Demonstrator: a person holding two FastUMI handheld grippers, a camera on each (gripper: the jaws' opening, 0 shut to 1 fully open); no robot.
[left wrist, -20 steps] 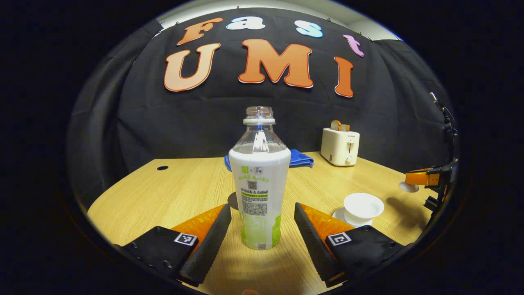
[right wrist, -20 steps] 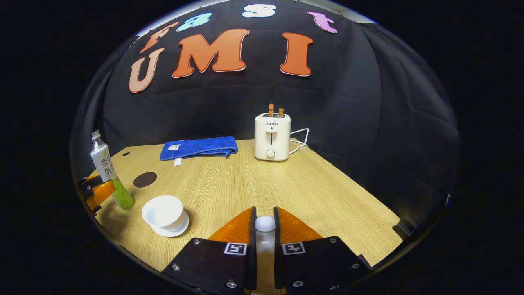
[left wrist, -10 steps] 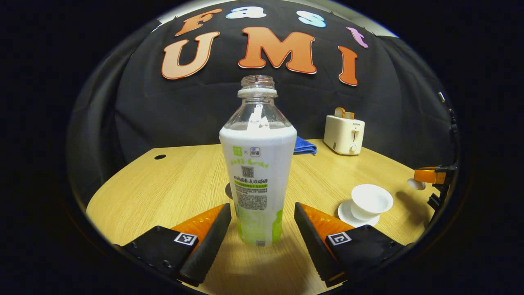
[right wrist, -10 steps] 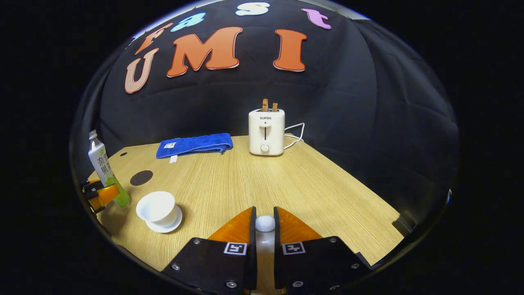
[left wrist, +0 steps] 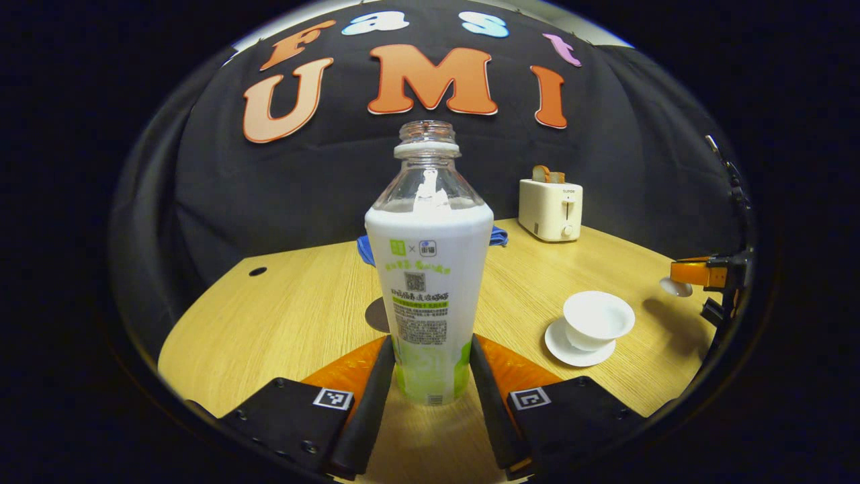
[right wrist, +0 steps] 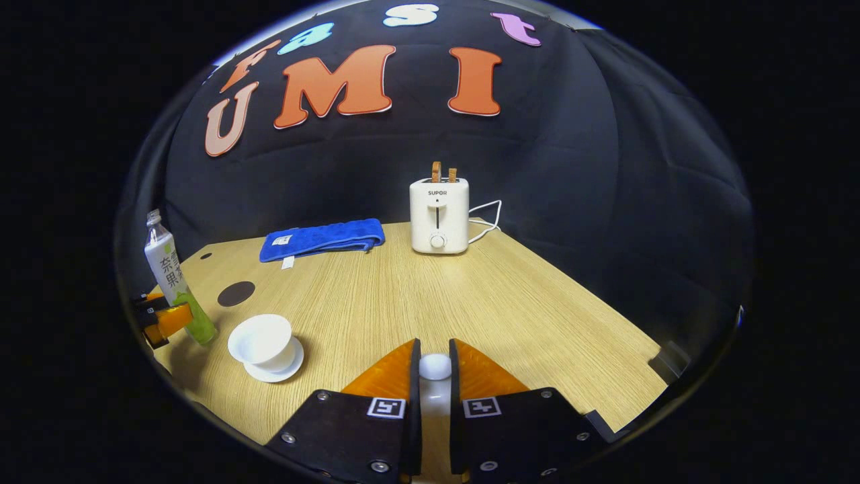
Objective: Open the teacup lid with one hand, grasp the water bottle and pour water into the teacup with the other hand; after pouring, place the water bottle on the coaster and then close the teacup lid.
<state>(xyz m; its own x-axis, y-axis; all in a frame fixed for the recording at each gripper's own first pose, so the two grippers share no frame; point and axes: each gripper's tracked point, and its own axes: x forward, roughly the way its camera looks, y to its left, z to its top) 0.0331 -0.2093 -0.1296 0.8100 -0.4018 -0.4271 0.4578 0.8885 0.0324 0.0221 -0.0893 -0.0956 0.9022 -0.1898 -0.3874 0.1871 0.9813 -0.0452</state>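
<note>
Fingers (left wrist: 384,376) of the left gripper (left wrist: 430,376) are pressed in on both sides of the bottle (left wrist: 430,282), low on its green band, and the bottle stands upright and uncapped on the table (left wrist: 282,316). Over on the right gripper (right wrist: 435,383), the fingers (right wrist: 411,376) are nearly closed, pinching the white knob of the lid (right wrist: 435,368) between them. From the left gripper view that lid hangs off to the far right at the other gripper's tips, clear of the cup (left wrist: 598,319). Cup sits open on its saucer (left wrist: 571,343), just right of the bottle. Dark round coaster (left wrist: 379,316) lies on the table right behind the bottle, partly hidden by it. From the right gripper view the bottle stands at the far left with the coaster (right wrist: 236,294) beside it and the cup (right wrist: 261,343) nearer the camera. Toward the back a blue towel (right wrist: 322,238) lies folded, and a toaster (right wrist: 439,215) stands to its right.
</note>
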